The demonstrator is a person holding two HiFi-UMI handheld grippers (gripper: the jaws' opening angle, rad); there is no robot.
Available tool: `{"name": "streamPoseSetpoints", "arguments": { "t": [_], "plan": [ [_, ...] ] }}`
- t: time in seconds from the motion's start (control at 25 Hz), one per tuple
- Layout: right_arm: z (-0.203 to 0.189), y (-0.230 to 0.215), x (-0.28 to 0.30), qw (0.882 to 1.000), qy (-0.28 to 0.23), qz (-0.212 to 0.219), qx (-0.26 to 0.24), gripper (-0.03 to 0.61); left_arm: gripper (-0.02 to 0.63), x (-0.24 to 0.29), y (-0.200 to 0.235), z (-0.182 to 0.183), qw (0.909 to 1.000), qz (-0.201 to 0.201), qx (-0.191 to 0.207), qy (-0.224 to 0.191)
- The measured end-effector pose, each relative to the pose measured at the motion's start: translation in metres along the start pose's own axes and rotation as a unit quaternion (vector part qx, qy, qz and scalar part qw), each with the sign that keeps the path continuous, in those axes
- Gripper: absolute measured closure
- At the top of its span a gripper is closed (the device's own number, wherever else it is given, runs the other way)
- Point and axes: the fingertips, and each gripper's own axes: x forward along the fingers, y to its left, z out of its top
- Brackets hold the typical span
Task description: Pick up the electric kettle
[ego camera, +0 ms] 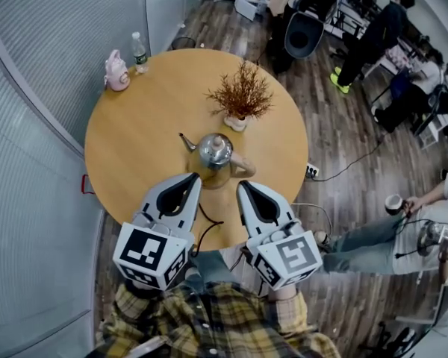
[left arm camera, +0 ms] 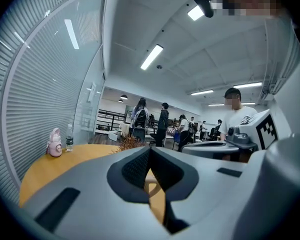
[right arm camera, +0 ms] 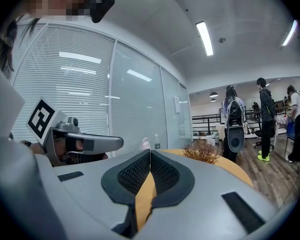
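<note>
The electric kettle (ego camera: 214,155), shiny steel on a gold base, stands near the front of the round wooden table (ego camera: 134,140). Its thin spout points left and its pale handle sticks out to the right. My left gripper (ego camera: 196,176) hovers just short of the kettle's near left side, tips together and holding nothing. My right gripper (ego camera: 241,186) sits beside it, near the kettle's right side under the handle, also shut and empty. In the left gripper view, the left gripper (left arm camera: 150,149) has its dark pads meeting at the tip. The right gripper (right arm camera: 150,151) looks the same in its own view.
A dried plant in a white pot (ego camera: 240,97) stands behind the kettle. A pink flask (ego camera: 116,71) and a water bottle (ego camera: 139,51) sit at the far left rim. A black cord (ego camera: 207,226) trails over the near edge. A seated person with a cup (ego camera: 394,202) is to the right.
</note>
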Motion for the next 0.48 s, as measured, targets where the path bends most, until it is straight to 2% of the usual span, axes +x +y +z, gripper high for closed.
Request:
{"name": "streamPoseSetpoints", "arguments": {
  "t": [0.2,0.48],
  "plan": [
    [0.003,-0.035,0.042,1.000,0.006,-0.001,-0.002,0.546,0.612,0.049,0.028,0.006,1.0000,0.001,-0.002,-0.001],
    [0.016,-0.076,0.072,1.000,0.006,0.000,-0.010,0.546,0.612,0.096,0.041,0.022,1.0000,0.006,0.002,-0.003]
  ]
}}
